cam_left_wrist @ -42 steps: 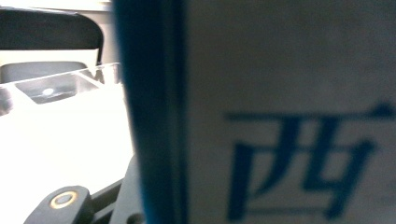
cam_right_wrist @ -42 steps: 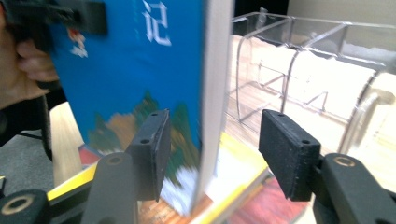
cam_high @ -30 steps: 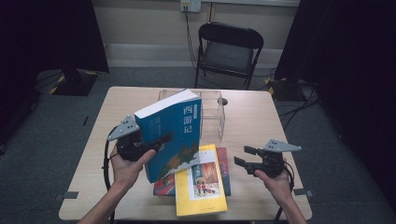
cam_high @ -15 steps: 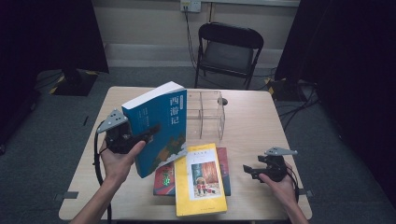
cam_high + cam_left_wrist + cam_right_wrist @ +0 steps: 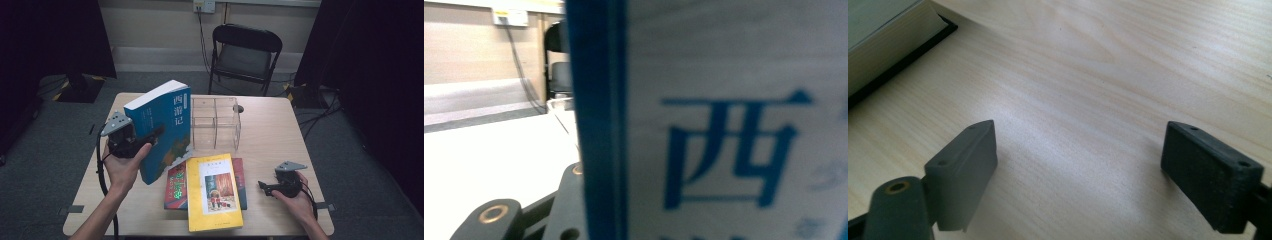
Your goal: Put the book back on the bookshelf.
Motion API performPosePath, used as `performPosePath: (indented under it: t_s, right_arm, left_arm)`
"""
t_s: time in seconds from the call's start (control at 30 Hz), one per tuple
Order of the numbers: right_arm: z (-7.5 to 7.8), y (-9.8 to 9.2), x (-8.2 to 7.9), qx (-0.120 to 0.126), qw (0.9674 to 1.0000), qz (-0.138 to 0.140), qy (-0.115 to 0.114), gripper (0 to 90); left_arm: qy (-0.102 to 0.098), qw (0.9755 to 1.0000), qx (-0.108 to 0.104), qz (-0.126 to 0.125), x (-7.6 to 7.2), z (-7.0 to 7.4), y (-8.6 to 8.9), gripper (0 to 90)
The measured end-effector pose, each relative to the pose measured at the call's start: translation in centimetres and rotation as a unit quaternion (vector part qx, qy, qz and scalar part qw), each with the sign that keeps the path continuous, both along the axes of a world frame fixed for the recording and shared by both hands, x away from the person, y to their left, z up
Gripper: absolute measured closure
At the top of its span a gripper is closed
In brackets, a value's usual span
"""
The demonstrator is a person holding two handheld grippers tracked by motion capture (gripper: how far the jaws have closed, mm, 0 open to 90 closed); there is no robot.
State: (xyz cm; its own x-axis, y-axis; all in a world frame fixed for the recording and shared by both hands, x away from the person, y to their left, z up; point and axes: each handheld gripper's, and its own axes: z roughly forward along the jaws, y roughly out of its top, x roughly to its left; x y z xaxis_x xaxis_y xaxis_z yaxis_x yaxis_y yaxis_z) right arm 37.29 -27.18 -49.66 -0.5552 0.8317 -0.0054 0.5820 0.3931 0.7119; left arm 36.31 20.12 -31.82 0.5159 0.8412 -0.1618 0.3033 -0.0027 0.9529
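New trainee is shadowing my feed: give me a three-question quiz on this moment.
1. True or false: the left gripper holds the blue book off the table.
2. What lies between the right gripper's fingers? A) yellow book B) bare table C) clear rack
3. Which book lies on the red book?

Key: 1 true. 2 B; the fingers stand wide, having just opened. 3 the yellow book, in front of the clear rack.

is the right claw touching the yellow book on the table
Apart. In the high view the right claw sits to the right of the yellow book, with a strip of bare table between them.
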Motion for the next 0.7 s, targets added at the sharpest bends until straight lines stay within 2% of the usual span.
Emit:
performPosePath:
  t_s: [0.13, 0.17, 0.27, 0.33, 0.4, 0.6, 0.7]
  right_arm:
    - [-0.3, -0.1, -0.2, 0.008, 0.9999, -0.002, -0.013, 13.1]
    - [-0.3, -0.1, -0.2, 0.008, 0.9999, -0.002, -0.013, 13.1]
    - [-0.3, -0.1, -0.2, 0.008, 0.9999, -0.003, -0.013, 13.1]
    - [-0.3, -0.1, -0.2, 0.008, 0.9999, -0.003, -0.013, 13.1]
    - [-0.3, -0.1, -0.2, 0.008, 0.9999, -0.003, -0.013, 13.1]
    - [-0.3, -0.1, -0.2, 0.008, 0.9999, -0.003, -0.013, 13.1]
    - [-0.3, -0.1, -0.2, 0.008, 0.9999, -0.003, -0.013, 13.1]
  left_arm:
    - [-0.003, 0.9999, 0.005, 0.014, 0.3, 0.1, -0.1, 61.9]
    - [-0.002, 0.9998, 0.0, 0.018, 0.4, 0.1, -0.2, 61.8]
    - [-0.006, 0.9995, 0.01, 0.028, 0.6, -0.1, -0.8, 61.9]
    - [-0.006, 0.9991, 0.025, 0.033, 0.5, -0.1, -1.4, 61.9]
    - [-0.003, 0.9991, 0.03, 0.03, 0.6, -0.2, -1.6, 61.9]
    - [0.008, 0.998, 0.032, 0.054, 2.0, -0.1, -2.9, 61.9]
    - [0.012, 0.997, 0.042, 0.063, 2.5, 0.1, -3.3, 61.9]
